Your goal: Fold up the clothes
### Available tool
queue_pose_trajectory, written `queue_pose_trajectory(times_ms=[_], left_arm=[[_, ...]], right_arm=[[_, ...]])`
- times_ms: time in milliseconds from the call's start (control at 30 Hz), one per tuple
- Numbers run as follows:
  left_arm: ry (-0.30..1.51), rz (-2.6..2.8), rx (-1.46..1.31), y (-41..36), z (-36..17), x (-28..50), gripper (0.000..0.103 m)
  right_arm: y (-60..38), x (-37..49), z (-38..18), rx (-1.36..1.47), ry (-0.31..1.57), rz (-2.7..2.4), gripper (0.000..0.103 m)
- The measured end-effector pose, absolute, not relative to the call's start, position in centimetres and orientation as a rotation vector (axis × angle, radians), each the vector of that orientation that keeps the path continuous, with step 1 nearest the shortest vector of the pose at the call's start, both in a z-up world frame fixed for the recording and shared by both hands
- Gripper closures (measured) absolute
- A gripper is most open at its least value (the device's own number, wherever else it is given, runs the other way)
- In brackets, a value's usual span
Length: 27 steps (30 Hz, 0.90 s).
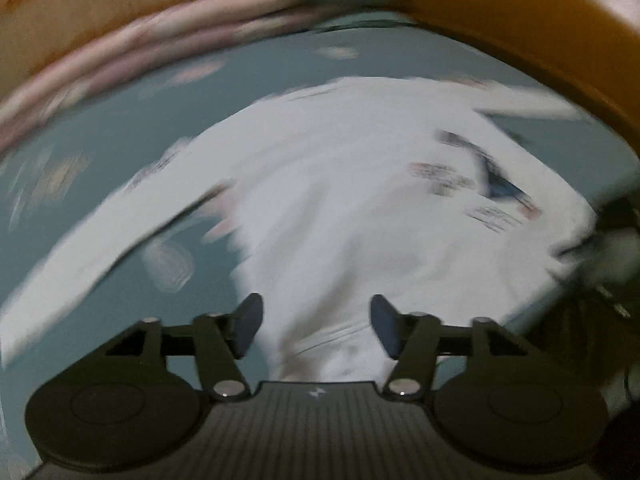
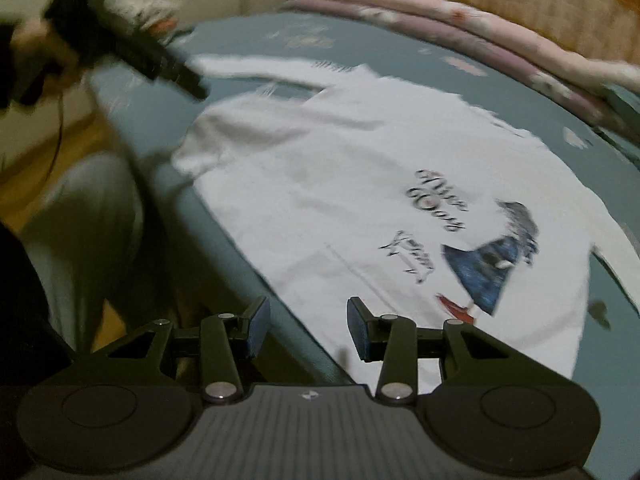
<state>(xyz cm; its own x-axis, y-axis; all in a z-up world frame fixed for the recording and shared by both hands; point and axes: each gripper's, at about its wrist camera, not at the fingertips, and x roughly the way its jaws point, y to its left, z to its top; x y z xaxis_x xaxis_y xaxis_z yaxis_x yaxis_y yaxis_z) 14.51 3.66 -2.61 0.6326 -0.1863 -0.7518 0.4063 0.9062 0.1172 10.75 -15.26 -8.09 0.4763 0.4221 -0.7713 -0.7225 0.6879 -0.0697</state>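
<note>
A white long-sleeved shirt [image 2: 352,184] with a blue and black print [image 2: 488,264] lies spread flat on a teal bed sheet [image 2: 248,280]. It also shows blurred in the left wrist view [image 1: 340,200], one sleeve [image 1: 92,248] stretched out to the left. My left gripper [image 1: 316,326] is open and empty, just above the shirt's near edge. My right gripper [image 2: 308,330] is open and empty, over the bed edge by the shirt's hem. The left gripper also shows in the right wrist view [image 2: 200,90], over the far end of the shirt.
A folded pink floral quilt [image 2: 460,36] lies along the far side of the bed. An orange wooden bed frame [image 1: 540,32] borders the sheet. The person's grey-trousered leg [image 2: 92,216] stands beside the bed over a wooden floor.
</note>
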Motion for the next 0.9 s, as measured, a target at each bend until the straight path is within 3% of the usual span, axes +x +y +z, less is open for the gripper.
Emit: queue_pose_trajectory(times_ms=[167, 233, 300, 800, 900], left_arm=[[0.721, -0.546, 0.588, -3.9, -5.3, 12.8, 0.033], [0.711, -0.611, 0.624, -6.1, -6.5, 12.4, 0.033], [0.716, -0.657, 0.632, -7.5, -7.4, 12.4, 0.033], [0.569, -0.814, 0.955, -12.7, -11.0, 11.7, 0.033], [0.548, -0.834, 0.996, -13.1, -11.2, 11.4, 0.043]], right_arm=[[-13.6, 10.9, -10.6, -0.622, 0.828, 0.707, 0.059], [-13.8, 10.7, -10.4, -0.623, 0.821, 0.718, 0.072], [-14.1, 10.7, -10.0, -0.613, 0.819, 0.720, 0.096], [-16.5, 12.6, -8.1, -0.516, 0.788, 0.650, 0.094], [-16.4, 11.8, -8.5, -0.515, 0.804, 0.679, 0.091]])
